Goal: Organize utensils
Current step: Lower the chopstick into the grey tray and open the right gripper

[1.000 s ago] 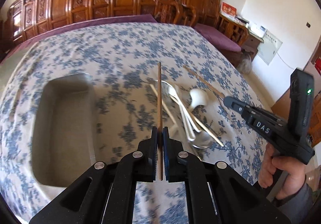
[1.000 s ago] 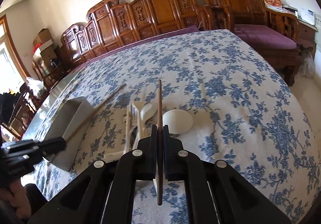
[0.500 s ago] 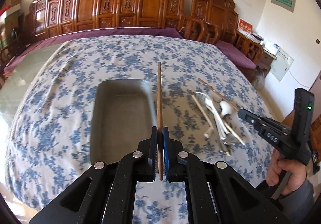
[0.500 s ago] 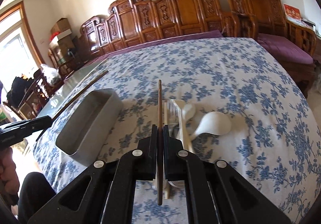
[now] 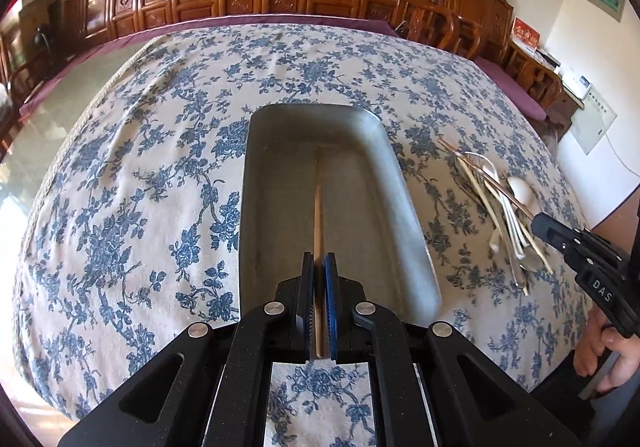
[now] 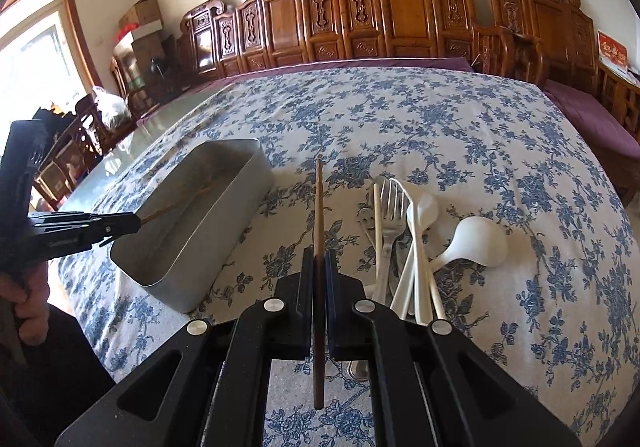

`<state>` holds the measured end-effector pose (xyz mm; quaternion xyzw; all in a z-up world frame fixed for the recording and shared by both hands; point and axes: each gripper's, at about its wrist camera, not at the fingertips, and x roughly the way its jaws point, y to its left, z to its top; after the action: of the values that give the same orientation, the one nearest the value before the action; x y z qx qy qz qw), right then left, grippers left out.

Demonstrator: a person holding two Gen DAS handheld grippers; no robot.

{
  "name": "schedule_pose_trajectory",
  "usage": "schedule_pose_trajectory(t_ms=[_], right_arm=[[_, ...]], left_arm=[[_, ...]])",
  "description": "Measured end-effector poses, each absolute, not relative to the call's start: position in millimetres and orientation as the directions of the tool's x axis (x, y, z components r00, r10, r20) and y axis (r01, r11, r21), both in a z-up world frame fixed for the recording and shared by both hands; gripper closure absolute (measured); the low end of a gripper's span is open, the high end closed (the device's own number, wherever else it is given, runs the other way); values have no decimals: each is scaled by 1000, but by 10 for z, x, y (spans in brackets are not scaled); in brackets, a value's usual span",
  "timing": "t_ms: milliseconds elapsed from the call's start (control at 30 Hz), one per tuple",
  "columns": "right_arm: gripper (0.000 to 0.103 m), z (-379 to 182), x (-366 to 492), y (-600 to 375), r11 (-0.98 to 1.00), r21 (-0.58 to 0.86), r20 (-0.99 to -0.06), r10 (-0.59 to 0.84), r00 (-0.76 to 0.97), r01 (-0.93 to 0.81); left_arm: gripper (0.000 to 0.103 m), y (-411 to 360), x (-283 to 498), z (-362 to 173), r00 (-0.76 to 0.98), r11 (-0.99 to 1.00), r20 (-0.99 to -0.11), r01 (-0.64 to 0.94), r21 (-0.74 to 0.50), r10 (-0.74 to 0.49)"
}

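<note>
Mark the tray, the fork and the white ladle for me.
tray point(image 6: 224, 231): right wrist view, outer side wall.
fork point(image 6: 391, 203): right wrist view, tines.
white ladle point(image 6: 478, 242): right wrist view, bowl.

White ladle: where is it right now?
In the right wrist view, the white ladle lies on the tablecloth, at the right edge of the utensil pile.

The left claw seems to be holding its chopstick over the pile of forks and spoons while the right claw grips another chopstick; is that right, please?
Not quite. The left claw holds its chopstick over the grey metal tray, not the utensil pile, as the left wrist view shows. The right claw does grip another chopstick.
</note>
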<state>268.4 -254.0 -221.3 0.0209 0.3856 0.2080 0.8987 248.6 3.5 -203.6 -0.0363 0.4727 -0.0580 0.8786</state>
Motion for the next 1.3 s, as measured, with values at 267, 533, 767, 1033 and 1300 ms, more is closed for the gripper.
schedule_pose_trajectory(t_ms=[267,533,767,1033,1300], right_arm=[[96,-2194,2687,-2399,912,184,-693,384,610,-366],[96,-1944,2675,-2074,902,127,-685,380,621,-412],[96,-1763,2709,-1753,875,156,-674,434,598,-458],[96,-2024,2891,-1039,838,150,-745,444,498,-524],[96,-2273,3107,-771,867,105,-797,366,480,-488]], left_arm=[[99,79,2524,-2103,551,990,-823,58,-126,-137],[99,177,2538,-2037,570,990,-810,72,-118,-138],[99,360,2476,-1896,609,994,-786,59,-94,-111],[99,643,2429,-1806,627,996,-774,30,-83,-83],[99,821,2414,-1800,626,993,-774,7,-114,-93]])
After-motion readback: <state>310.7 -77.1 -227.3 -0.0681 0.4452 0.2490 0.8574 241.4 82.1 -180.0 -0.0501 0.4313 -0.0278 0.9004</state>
